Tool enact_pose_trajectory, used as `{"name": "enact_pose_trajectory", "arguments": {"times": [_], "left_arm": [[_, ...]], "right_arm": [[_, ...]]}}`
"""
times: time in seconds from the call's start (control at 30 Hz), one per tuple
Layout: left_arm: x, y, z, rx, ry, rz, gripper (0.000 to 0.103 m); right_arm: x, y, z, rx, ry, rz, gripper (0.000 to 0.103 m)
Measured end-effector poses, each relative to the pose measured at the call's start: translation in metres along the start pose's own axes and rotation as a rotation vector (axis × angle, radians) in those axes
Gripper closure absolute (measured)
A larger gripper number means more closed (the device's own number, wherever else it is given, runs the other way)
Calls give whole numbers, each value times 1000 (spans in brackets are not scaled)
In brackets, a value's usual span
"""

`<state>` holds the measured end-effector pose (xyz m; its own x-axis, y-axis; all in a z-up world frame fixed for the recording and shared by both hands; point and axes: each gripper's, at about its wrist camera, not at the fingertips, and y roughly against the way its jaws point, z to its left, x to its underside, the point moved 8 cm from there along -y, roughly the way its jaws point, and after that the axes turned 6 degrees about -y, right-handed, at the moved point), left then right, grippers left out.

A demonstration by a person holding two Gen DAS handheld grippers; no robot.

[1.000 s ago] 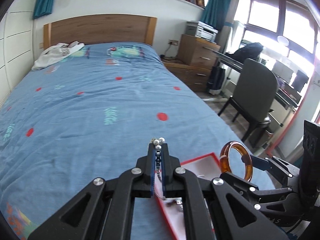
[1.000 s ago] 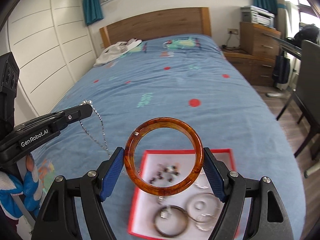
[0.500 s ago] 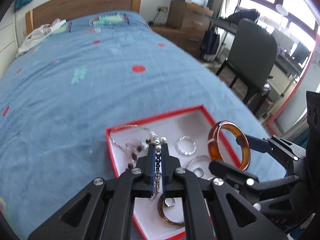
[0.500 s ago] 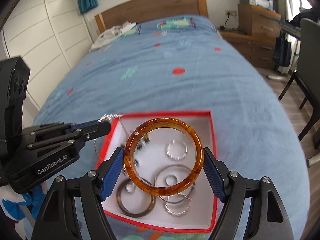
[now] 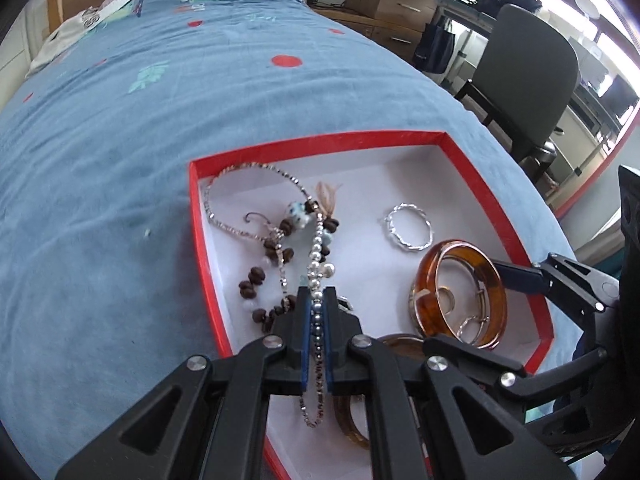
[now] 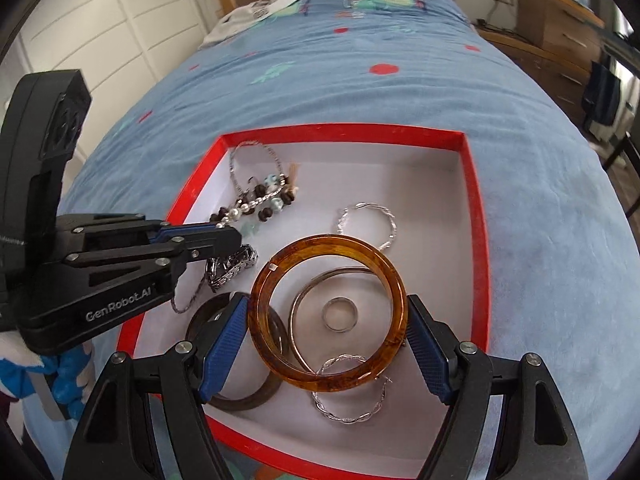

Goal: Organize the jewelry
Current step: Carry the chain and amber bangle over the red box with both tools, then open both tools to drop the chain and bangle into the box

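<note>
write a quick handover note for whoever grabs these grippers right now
Left gripper: shut on pearl chain, low over the red box.
Right gripper: shut on amber bangle, also over the box.
Already in the box: silver bangles, dark bangle, ring, bead bracelet.
Done: both pieces brought over the box.
Left: lower, open the jaws, leave both pieces inside.

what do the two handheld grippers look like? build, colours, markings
Both the left gripper and the right gripper are matte black linkage frames with triangular cut-outs and silver pivot screws. The fingers carry blue cross-hatched pads. The left gripper's side reads "GenRobot.AI" in white, below a boxy black housing. No cables are visible.
</note>
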<state>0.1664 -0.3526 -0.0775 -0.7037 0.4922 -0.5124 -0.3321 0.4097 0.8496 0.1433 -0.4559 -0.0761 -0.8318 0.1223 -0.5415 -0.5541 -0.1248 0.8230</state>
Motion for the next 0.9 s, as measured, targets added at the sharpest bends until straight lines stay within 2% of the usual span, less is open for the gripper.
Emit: {"name": "enact_pose_trajectory", "arguments": {"times": [0.17, 0.27, 0.33, 0.4, 0.57, 0.77, 0.9], "left_arm": [[6, 3, 5, 7, 23, 3, 97], [8, 6, 2, 23, 35, 5, 94], [8, 9, 1, 37, 45, -1, 86], [7, 15, 0, 37, 48, -15, 70], [7, 31, 2, 31, 60, -36, 69], [13, 64, -2, 27, 67, -70, 68], [29, 92, -1, -1, 79, -91, 61]], "right_arm": [[4, -9, 6, 51, 120, 43, 26], [4, -9, 7, 50, 134, 52, 26], [5, -8, 6, 52, 136, 56, 26], [4, -7, 6, 56, 139, 62, 26], [5, 0, 4, 69, 135, 59, 26], [6, 32, 11, 70, 116, 12, 24], [7, 55, 21, 65, 92, -21, 23]]}}
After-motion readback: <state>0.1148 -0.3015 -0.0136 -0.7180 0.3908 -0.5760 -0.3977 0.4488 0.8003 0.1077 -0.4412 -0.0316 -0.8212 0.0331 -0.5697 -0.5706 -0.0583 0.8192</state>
